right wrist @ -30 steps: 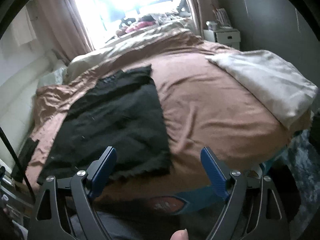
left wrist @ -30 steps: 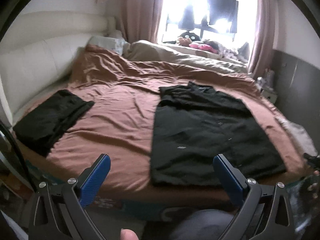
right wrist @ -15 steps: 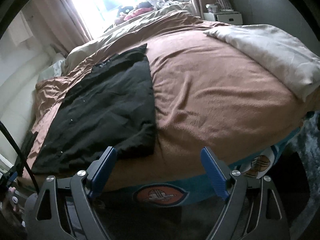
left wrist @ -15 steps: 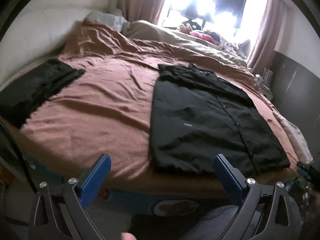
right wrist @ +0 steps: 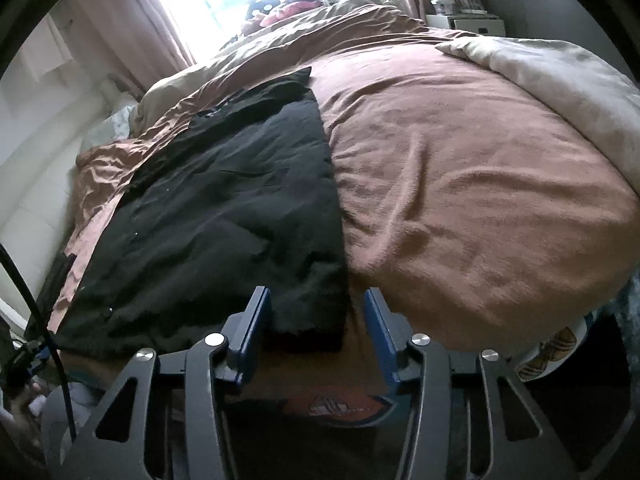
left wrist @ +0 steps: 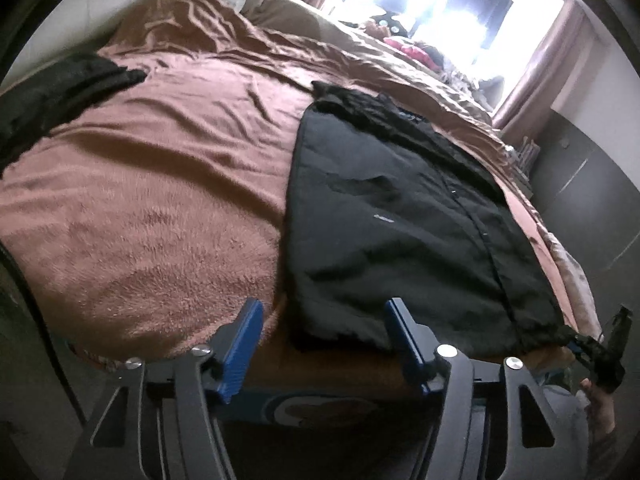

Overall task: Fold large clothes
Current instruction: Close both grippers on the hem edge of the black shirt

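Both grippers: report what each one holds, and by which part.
Nothing is held yet. The left gripper and right gripper are closing with the near corners of the black shirt between their fingers, not yet pinched.

Each hand-held tool is built of matte black arms with triangular cut-outs, joined by round silver screw heads at the pivots. The left gripper [left wrist: 324, 338] ends in two flat blue fingers [left wrist: 244, 344] with a ribbed inner face; the right gripper [right wrist: 318, 330] carries the same blue fingers [right wrist: 254, 326]. A thin black cable [right wrist: 38, 312] runs down the left edge of the right wrist view
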A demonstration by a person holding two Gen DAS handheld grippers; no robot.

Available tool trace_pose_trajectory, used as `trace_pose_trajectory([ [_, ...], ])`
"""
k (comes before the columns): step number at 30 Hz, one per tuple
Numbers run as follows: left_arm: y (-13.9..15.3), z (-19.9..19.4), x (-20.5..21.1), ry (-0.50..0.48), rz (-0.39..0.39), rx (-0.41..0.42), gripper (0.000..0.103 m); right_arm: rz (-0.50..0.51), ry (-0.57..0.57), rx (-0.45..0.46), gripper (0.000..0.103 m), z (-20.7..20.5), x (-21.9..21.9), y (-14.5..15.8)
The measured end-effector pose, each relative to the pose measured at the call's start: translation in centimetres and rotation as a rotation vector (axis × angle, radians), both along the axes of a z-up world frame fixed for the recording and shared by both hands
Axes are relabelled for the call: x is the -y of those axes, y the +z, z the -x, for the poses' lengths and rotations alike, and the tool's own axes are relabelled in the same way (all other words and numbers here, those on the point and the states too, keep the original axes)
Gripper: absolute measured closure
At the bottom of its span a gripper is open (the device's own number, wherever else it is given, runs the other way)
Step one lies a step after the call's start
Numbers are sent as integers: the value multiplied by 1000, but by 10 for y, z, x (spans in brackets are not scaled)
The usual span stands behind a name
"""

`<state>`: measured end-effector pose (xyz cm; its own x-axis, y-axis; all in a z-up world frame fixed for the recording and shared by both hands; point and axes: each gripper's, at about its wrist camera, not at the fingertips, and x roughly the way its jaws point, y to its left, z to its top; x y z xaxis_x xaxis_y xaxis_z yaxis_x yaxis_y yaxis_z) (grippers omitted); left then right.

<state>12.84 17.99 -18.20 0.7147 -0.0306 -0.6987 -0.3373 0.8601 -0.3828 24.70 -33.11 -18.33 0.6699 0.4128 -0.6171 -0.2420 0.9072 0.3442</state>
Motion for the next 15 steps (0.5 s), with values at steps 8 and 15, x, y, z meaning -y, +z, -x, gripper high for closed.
trace_pose_trajectory([
  [8,-18,-32,-14,-23,122,-18,60,14,-11,-24,58,-28,-13,-2],
  [15,-14,-35,-8,-9,111,-45,82,-39,-35,-55,75,-28,-9,-6],
])
